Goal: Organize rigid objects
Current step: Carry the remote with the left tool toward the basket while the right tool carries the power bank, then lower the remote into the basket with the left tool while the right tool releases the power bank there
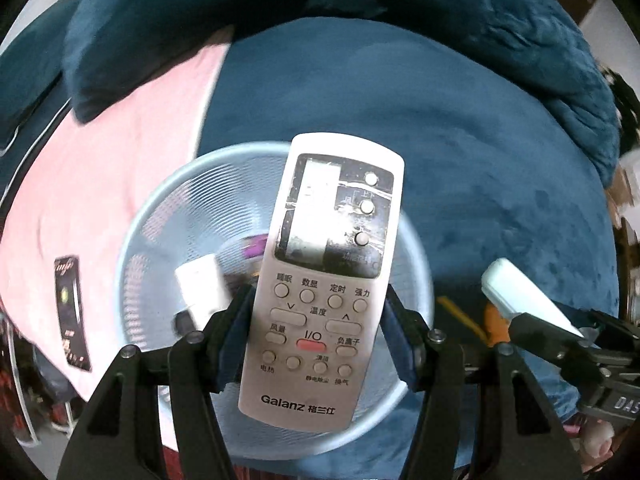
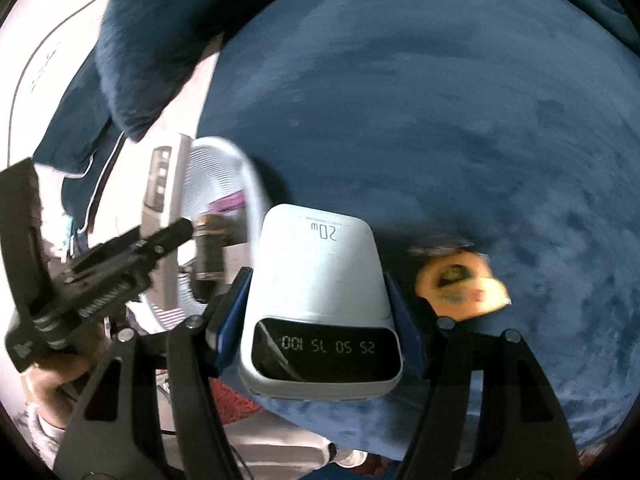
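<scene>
A white Galanz remote control [image 1: 320,280] is clamped between the pads of the left gripper [image 1: 320,332], hanging above a pale blue mesh basket [image 1: 160,216] on a blue plush cover [image 1: 480,140]. The right gripper [image 2: 320,312] is closed on a white power bank [image 2: 316,280]; an orange object [image 2: 460,284] lies beside it.

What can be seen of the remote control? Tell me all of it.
The remote control is a long grey-white plastic Galanz unit with a scratched, cracked dark display, three small round buttons beside it, rows of grey keys and one red power key. It is held face up above the pale blue basket, gripped at both side edges by the left tongs.
</scene>
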